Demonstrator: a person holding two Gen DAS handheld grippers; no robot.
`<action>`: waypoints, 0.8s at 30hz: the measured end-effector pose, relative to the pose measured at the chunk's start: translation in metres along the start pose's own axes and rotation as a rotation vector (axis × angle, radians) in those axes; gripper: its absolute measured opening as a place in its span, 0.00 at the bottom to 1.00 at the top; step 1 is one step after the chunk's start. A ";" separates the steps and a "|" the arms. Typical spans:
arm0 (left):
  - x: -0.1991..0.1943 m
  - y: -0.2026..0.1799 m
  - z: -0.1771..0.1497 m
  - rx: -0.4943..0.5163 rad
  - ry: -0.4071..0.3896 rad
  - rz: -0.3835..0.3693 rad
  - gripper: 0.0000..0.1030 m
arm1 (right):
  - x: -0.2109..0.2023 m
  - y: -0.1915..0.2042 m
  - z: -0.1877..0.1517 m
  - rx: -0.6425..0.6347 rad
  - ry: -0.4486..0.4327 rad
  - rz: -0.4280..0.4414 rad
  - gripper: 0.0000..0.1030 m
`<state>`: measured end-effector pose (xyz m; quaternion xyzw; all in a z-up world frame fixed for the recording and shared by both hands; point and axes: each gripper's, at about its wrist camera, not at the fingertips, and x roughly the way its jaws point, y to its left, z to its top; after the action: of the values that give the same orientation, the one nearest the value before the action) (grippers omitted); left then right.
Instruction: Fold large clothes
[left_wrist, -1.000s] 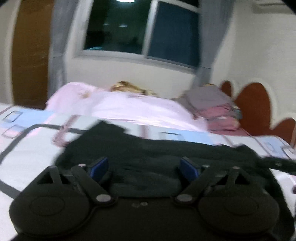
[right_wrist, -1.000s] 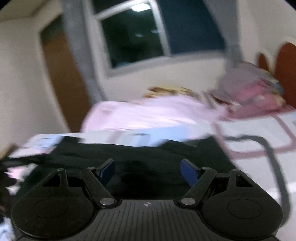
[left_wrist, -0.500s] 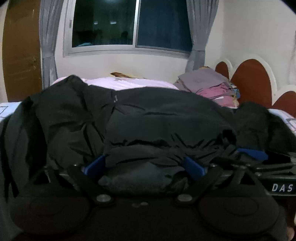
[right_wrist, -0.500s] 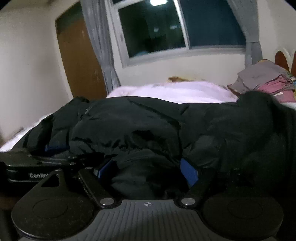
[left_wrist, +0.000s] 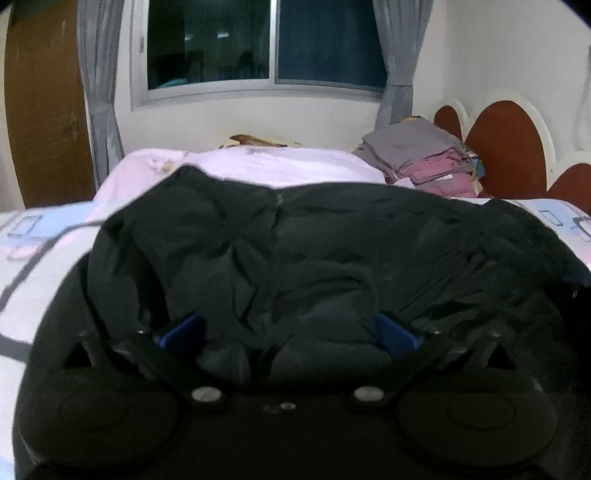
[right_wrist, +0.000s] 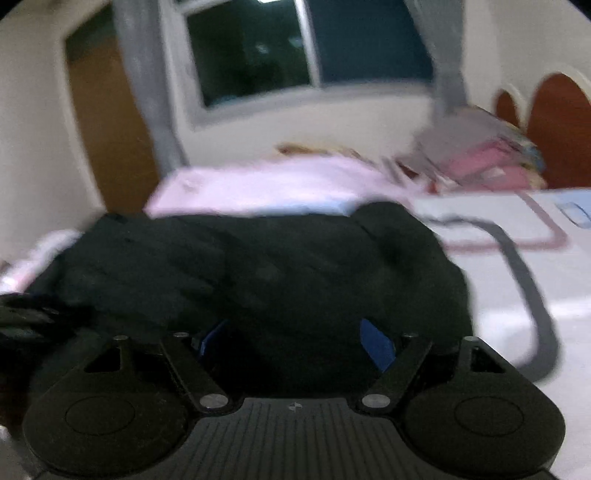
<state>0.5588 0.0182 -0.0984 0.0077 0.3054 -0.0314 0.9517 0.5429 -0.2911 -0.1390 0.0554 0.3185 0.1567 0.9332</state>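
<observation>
Presently the black garment (left_wrist: 314, 266) lies bunched on the bed (left_wrist: 33, 266), one fold laid at most, my left gripper (left_wrist: 288, 336) having just spread wide around cloth, my right gripper (right_wrist: 295, 343) apparently pinching a thick bundle, smoothing outstanding.

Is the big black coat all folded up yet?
Not yet. The black coat lies bunched on the bed sheet, seemingly doubled over once. The left hand-held gripper has just been opening, with cloth between its jaws. Whether the right hand-held gripper grips is unclear. Smoothing and more folds remain.
</observation>
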 end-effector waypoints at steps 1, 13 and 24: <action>0.001 0.000 -0.002 0.001 -0.005 0.000 1.00 | 0.002 0.000 -0.004 -0.007 -0.005 0.002 0.75; 0.000 0.003 -0.015 0.001 -0.006 0.002 1.00 | 0.010 0.009 -0.011 -0.034 -0.005 -0.034 0.76; 0.024 0.072 0.080 -0.009 -0.038 0.063 0.91 | 0.030 0.022 0.097 0.018 -0.069 -0.125 0.68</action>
<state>0.6298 0.0856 -0.0474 0.0125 0.2871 -0.0002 0.9578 0.6191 -0.2612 -0.0749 0.0491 0.2904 0.0934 0.9511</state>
